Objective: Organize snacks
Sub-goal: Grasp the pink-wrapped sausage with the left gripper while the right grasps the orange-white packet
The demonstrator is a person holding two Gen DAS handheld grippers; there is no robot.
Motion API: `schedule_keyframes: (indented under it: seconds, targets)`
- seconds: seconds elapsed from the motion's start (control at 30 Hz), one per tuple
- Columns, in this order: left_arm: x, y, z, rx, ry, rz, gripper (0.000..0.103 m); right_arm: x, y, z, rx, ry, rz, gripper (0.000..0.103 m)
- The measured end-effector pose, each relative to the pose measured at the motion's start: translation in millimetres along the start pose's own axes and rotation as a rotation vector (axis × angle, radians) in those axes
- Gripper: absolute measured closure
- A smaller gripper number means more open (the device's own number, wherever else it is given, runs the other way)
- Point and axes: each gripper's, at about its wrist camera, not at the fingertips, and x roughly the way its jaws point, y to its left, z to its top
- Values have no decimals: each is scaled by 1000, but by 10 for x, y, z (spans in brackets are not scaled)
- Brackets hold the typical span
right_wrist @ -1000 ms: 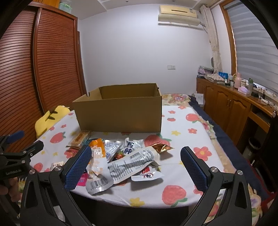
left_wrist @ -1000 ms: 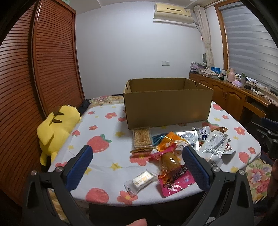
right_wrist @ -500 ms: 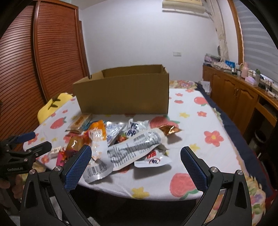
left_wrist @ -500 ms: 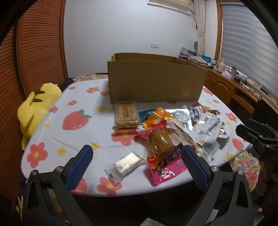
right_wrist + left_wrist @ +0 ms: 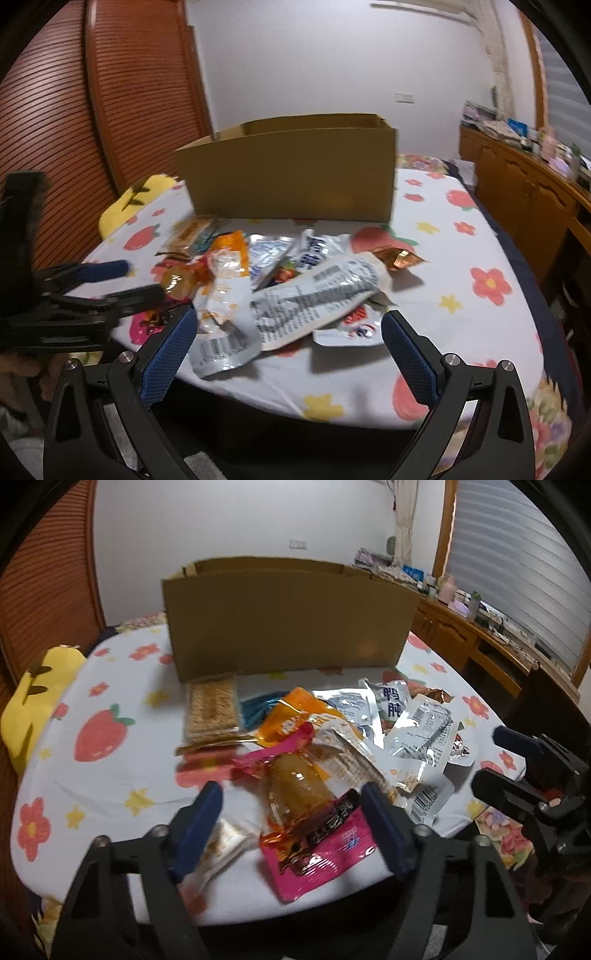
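A pile of snack packets lies on the table in front of an open cardboard box (image 5: pixel 284 620). My left gripper (image 5: pixel 291 812) is open, its fingers on either side of a pink-and-orange packet (image 5: pixel 314 819) at the table's near edge. A small white packet (image 5: pixel 221 849) lies by its left finger. My right gripper (image 5: pixel 288 332) is open and empty, just before a long silver packet (image 5: pixel 314 295). The box also shows in the right wrist view (image 5: pixel 291 173). A cracker pack (image 5: pixel 210 709) lies by the box.
The table has a white cloth (image 5: pixel 110 775) with strawberries and flowers. A yellow plush toy (image 5: pixel 29 705) sits at the table's left edge. A wooden cabinet (image 5: pixel 528 199) stands along the right wall, wooden slatted doors (image 5: pixel 55 129) on the left.
Both grippers have moved forward and down toward the snack pile. The left gripper's fingers have narrowed and now straddle the pink-and-orange packet.
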Motion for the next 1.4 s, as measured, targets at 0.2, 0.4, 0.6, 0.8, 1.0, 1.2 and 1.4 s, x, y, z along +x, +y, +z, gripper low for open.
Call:
schedule_keyframes:
  seconds: [0.2,0.4,0.6,0.8,1.0,1.2,1.4]
  targets:
    - [202,39,79,-21,78,-25,37,59,104,88,-51,14,41,11]
    - [346,129,133,-81,147,-86,35,87,142,141,-72,17,47,11]
    - [429,192,186,-100,171,-110,43,113,147,140,-83,28,48,11]
    - [410,258,201,-112,151,-120,52,208,179,198,-116,45,60,11]
    - [385,341,174,-126,126,-124,57,475,235,349,-145,124,145,20]
    - [390,412,161,-142,105,-138,57,861,340,432,-173,243,217,37]
    - [374,440,144,-154,96,-149,57,1050,380,453,-180,312,228,45]
